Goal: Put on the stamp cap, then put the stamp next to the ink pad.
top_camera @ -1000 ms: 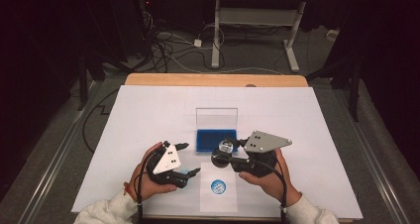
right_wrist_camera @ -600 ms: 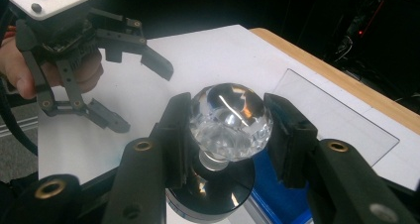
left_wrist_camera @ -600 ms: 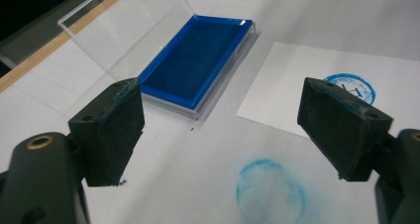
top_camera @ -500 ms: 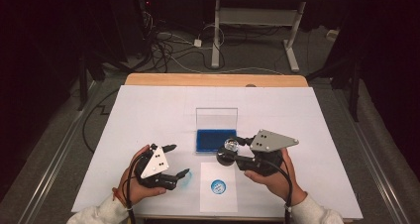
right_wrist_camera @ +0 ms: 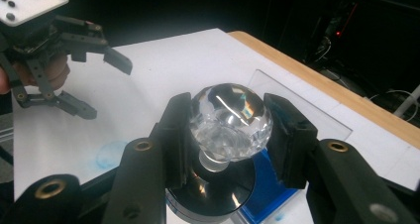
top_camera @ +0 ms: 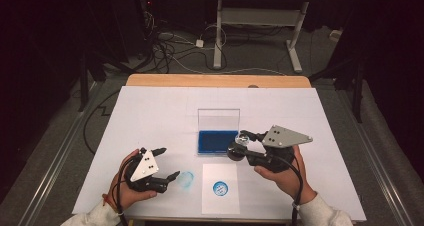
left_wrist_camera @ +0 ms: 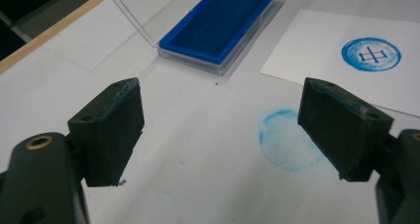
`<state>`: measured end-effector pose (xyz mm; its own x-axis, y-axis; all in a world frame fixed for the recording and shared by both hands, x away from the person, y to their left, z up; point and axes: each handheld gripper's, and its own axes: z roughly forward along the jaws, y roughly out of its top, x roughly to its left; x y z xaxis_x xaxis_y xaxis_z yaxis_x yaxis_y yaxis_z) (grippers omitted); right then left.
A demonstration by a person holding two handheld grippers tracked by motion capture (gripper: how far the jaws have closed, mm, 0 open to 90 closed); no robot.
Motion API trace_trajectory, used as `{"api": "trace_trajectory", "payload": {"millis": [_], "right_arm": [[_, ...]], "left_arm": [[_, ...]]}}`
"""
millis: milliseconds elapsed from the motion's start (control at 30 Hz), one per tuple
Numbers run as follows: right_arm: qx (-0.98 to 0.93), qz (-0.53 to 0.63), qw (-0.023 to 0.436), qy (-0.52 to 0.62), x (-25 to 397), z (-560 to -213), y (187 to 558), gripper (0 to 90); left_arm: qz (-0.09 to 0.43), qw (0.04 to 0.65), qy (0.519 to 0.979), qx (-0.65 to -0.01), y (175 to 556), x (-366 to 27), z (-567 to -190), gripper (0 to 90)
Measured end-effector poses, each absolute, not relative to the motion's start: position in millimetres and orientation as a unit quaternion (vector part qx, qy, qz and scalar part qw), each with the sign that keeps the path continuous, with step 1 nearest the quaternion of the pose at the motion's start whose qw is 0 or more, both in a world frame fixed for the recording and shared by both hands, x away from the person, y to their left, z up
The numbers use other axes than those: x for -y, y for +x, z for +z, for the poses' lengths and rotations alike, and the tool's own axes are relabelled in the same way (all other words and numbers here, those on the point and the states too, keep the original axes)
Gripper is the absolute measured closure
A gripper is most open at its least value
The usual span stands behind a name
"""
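Clear faceted crystal knob of a stamp [right_wrist_camera: 231, 120] sits pinched between the two black jaws of the right hand-held gripper [top_camera: 243, 145]; its black round base hangs below the jaws, seen in the right gripper view. Right hand [top_camera: 285, 173] holds that tool from beneath.

Just under and beside the right hand-held gripper's tip: blue ink pad [top_camera: 216, 142] in a clear case, lid [top_camera: 218, 119] standing open on the far side. Whether the stamp base touches the pad cannot be told; in the high view it sits at the pad's near right corner.

Left hand-held gripper [top_camera: 164, 163] rests low over the white tabletop [top_camera: 150, 111], jaws spread wide, nothing between them. Left hand [top_camera: 131, 186] wraps it from the near side.

Ahead of the left jaws: a faint, smeared blue ring [left_wrist_camera: 287, 140] printed straight on the tabletop cover, close to its right jaw. Farther out, between the two hand-held grippers, a white paper sheet [top_camera: 220, 201] bearing a crisp blue round stamp mark [top_camera: 220, 188] with a cross-like figure inside. Ink pad lies beyond the left jaws, well apart from them.

Beyond the far tabletop edge: dark floor, cables [top_camera: 175, 51].
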<state>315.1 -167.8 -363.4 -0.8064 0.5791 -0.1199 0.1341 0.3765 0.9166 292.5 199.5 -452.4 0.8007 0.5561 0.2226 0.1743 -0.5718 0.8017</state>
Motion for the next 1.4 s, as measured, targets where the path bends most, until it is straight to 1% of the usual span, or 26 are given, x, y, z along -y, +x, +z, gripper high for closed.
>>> {"api": "trace_trajectory", "payload": {"millis": [667, 967, 1033, 1267, 1400], "right_arm": [[-0.79, 0.497, 0.239, 0.268, 193, -354, 338, 56.9], [-0.795, 0.475, 0.245, 0.287, 203, -353, 357, 56.9], [-0.795, 0.469, 0.249, 0.292, 203, -354, 361, 56.9], [-0.804, 0.445, 0.244, 0.311, 202, -364, 380, 56.9], [-0.805, 0.438, 0.233, 0.325, 202, -374, 388, 56.9]], "left_arm": [[0.216, 0.397, 0.856, -0.251, 282, -225, -464, 17.7], [0.212, 0.381, 0.862, -0.258, 283, -227, -469, 17.7], [0.213, 0.38, 0.862, -0.259, 283, -226, -469, 17.7], [0.215, 0.375, 0.865, -0.254, 284, -222, -469, 17.7], [0.215, 0.372, 0.866, -0.255, 282, -223, -470, 17.7]]}}
